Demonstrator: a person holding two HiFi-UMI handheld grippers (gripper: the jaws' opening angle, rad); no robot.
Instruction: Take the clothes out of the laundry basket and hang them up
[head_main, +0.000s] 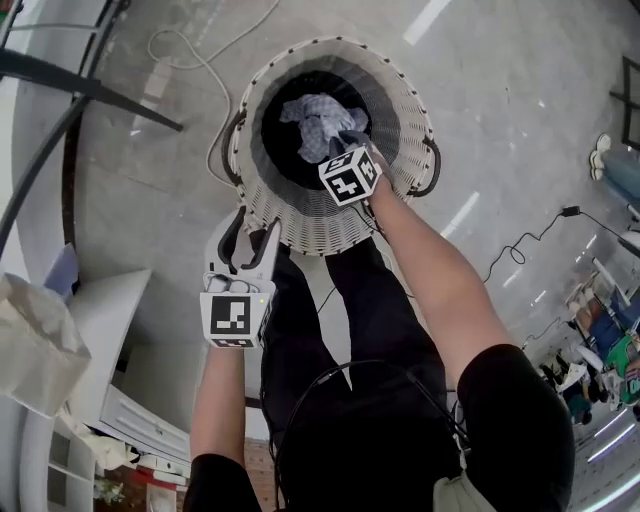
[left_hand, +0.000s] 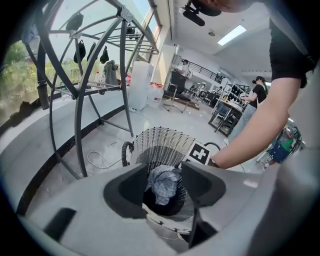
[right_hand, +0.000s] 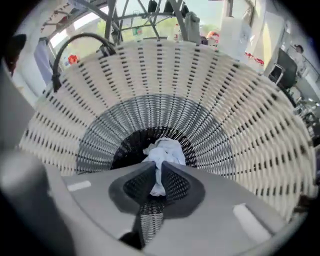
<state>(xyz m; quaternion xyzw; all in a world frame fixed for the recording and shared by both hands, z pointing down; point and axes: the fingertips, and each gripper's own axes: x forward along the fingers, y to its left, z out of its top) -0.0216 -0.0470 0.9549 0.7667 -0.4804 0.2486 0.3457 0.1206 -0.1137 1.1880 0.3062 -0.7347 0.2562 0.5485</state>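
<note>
Gripping a bunched, pale checked garment (right_hand: 162, 150) between nearly closed jaws, the right gripper (right_hand: 159, 169) points steeply down inside the white woven laundry basket (right_hand: 240, 115). The garment's bulk sits just beyond the jaw tips, against the basket's dark interior. The left gripper (left_hand: 164, 170) is outside the basket, near its rim, with its jaws apart and nothing between the pads. The garment lies well beyond them.
</note>
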